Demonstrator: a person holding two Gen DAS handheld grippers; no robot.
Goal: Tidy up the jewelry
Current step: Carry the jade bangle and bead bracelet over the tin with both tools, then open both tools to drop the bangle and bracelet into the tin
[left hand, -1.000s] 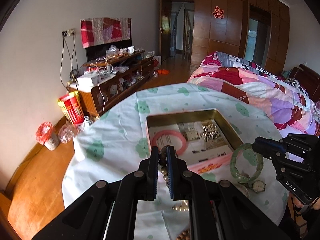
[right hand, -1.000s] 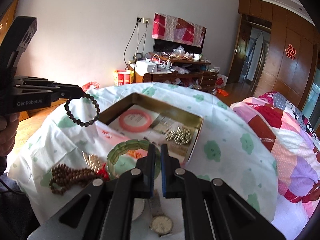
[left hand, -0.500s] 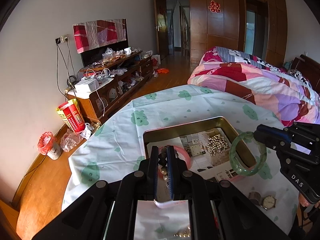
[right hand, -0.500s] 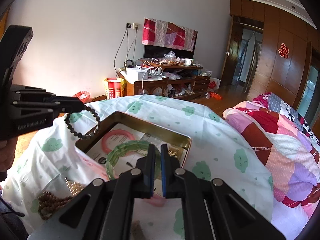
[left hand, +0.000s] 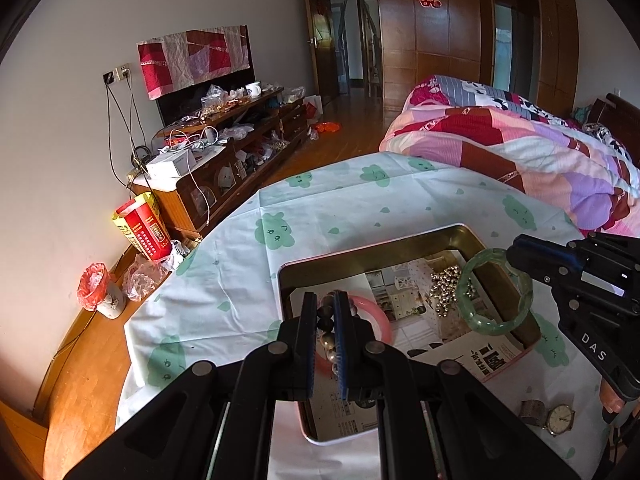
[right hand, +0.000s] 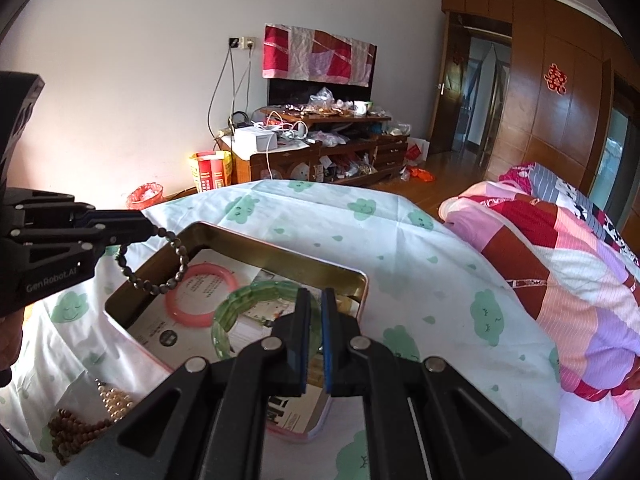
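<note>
Both grippers clamped on bracelets above the open tin.

Left gripper (left hand: pixel 325 320) pinches one dark bead bracelet (right hand: pixel 160 264); right gripper (right hand: pixel 316 332) pinches one green jade bangle (left hand: pixel 494 292). Both hang over the gold tin (left hand: pixel 380 252); beneath lie one pink bangle (right hand: pixel 200 296) and one bead cluster (left hand: pixel 448 288). One wristwatch (left hand: pixel 558 418) lies outside, below the right gripper. Tablecloth (right hand: pixel 400 240) beyond the tin's far rim lies bare.
</note>
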